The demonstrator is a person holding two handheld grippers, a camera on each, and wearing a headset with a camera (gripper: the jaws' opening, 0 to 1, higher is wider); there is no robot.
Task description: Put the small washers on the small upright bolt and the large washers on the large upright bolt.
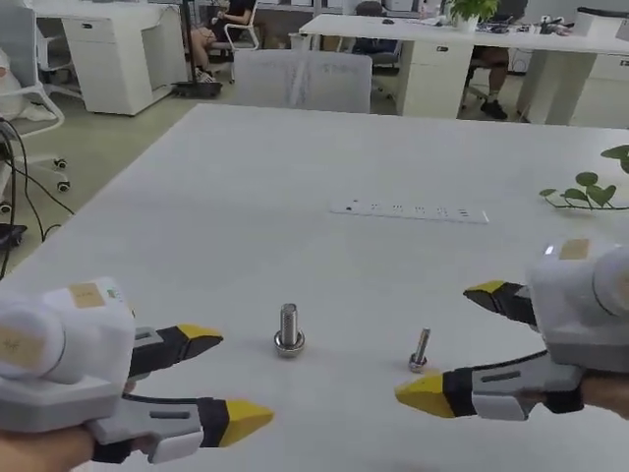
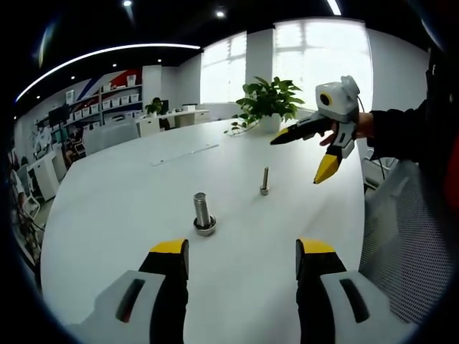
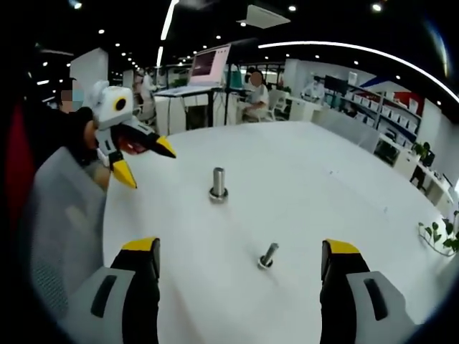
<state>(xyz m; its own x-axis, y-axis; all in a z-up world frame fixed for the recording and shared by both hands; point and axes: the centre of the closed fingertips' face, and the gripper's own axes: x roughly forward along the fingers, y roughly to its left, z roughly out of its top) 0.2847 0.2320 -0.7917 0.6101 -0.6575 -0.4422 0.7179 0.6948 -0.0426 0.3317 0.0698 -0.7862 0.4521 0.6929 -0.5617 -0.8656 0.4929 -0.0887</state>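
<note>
A white bench (image 1: 295, 197) is seen from above, with two hand-held grippers low in the head view. The left gripper (image 1: 224, 379) is over the bench's near edge, toward the left. Its yellow-tipped jaws are spread wide with nothing between them. The right gripper (image 1: 452, 342) is over the near edge toward the right, its jaws just as wide apart and also empty.

Between the grippers, close to the near edge, two bolts stand with their threaded ends up. The large bolt (image 1: 288, 329) is just ahead and to the right of the left gripper, which is the nearer gripper to it. The small bolt (image 1: 420, 350) is just beside the right gripper's lower jaw tip, on its left and not touching it. The two bolts are well apart, in a row along the near edge. Each has a wider ring at its foot, and it is not clear whether that is the bolt head or washers already in place.

Both bolts have a vertical long axis, so washers would probably have to come down from above, centred over the tip. Judging by which is closer, the left gripper suits the large bolt and the right gripper the small one.

Farther back, a power strip (image 1: 408, 209) lies flat across the middle of the bench. A plant sprig (image 1: 590, 187) reaches in at the right edge.
</note>
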